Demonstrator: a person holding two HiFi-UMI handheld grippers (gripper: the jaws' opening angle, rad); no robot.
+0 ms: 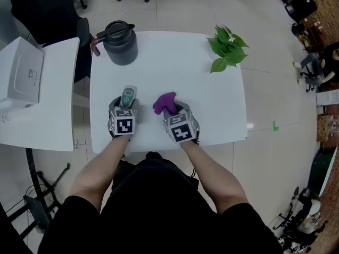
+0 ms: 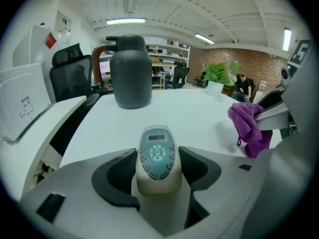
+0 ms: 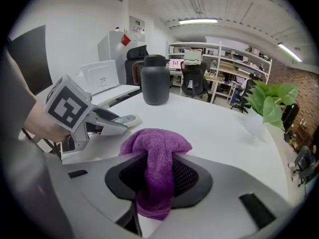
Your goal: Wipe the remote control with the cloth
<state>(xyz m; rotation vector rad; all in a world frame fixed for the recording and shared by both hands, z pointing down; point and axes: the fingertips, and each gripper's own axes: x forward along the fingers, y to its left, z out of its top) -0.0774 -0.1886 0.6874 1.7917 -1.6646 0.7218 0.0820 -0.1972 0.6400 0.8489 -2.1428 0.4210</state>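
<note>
Head view first: I've got both tools over the near edge of the white table (image 1: 175, 67). My left gripper (image 1: 126, 107) has the remote (image 1: 128, 95) sticking out past its jaws toward the far side, and my right gripper (image 1: 172, 111) is just beside it with the purple cloth (image 1: 166, 103) bunched up at its tip. The two are close but not touching. Further back on the table there's a dark grey jug (image 1: 120, 42) on the left and a leafy green plant (image 1: 228, 46) on the right, both well away from my hands. A white side table (image 1: 53, 115) off to my left has a white box (image 1: 21, 70) on it. In the left gripper view the jaws are fairly wide apart, but the remote (image 2: 157, 158) fills the gap: both pads press against its sides, button face up, its top end pointing at the jug (image 2: 130, 73). The cloth (image 2: 247, 126) hangs from the other tool off to the right. In the right gripper view the jaws are partway closed and pinch the cloth (image 3: 157, 158). It puffs up over the top of the pads and droops down between and below them. The remote (image 3: 122, 119) shows on the left in my other tool, just above the tabletop, though I can't tell if it touches it.
</note>
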